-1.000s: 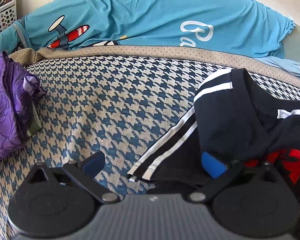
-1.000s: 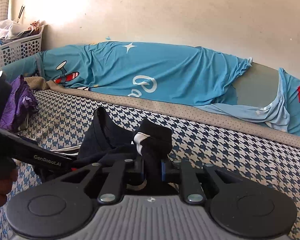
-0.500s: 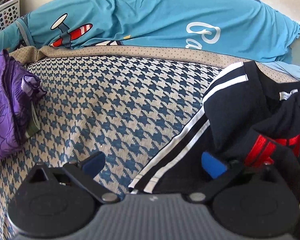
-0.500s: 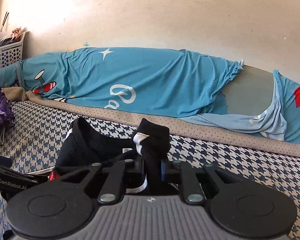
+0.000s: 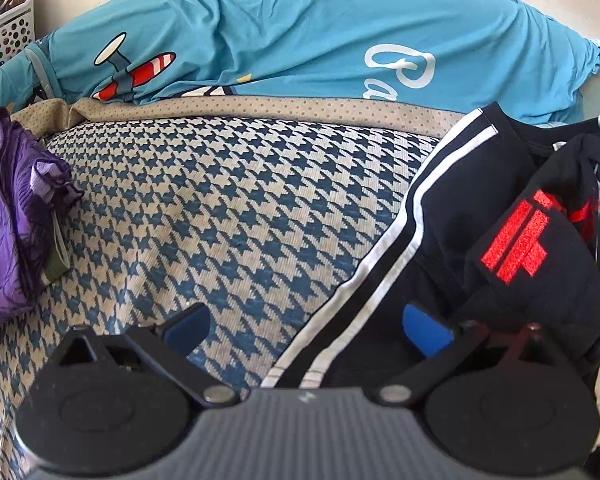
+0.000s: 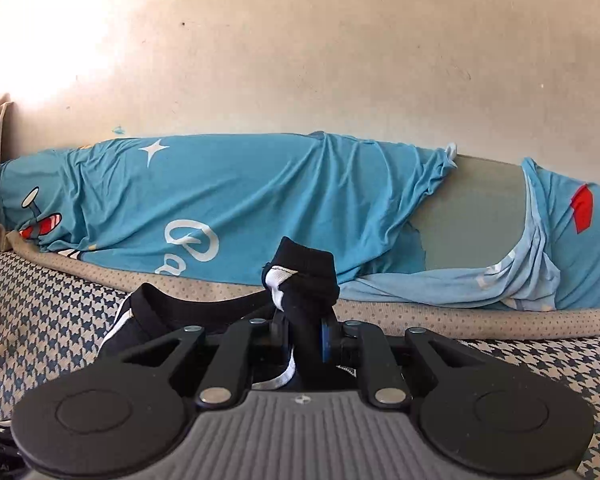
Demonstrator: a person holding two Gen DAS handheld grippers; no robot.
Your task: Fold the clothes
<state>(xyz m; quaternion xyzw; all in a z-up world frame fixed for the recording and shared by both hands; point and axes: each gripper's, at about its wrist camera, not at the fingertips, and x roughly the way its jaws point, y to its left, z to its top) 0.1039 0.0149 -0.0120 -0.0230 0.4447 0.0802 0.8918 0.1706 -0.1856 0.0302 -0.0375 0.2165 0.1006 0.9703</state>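
A black shirt (image 5: 472, 216) with white stripes and a red print is bunched at the right of the left wrist view, over the houndstooth bed cover (image 5: 228, 208). My left gripper (image 5: 304, 326) stands open above the cover; its right blue pad (image 5: 424, 330) lies against the shirt's striped edge, its left pad over bare cover. In the right wrist view my right gripper (image 6: 306, 338) is shut on a fold of the black shirt (image 6: 304, 276), which sticks up between the pads while the collar (image 6: 168, 308) trails off to the left.
A purple garment (image 5: 8, 216) lies at the left edge of the bed. A long blue cartoon-print cloth (image 6: 260, 204) covers a bolster along the wall. A white perforated basket (image 5: 4, 36) stands at the far left corner.
The right gripper has carried its bunch of black shirt to the right, pulling the shirt out; in the left wrist view the shirt has slid rightward and the red print has turned up. The left gripper stayed put.
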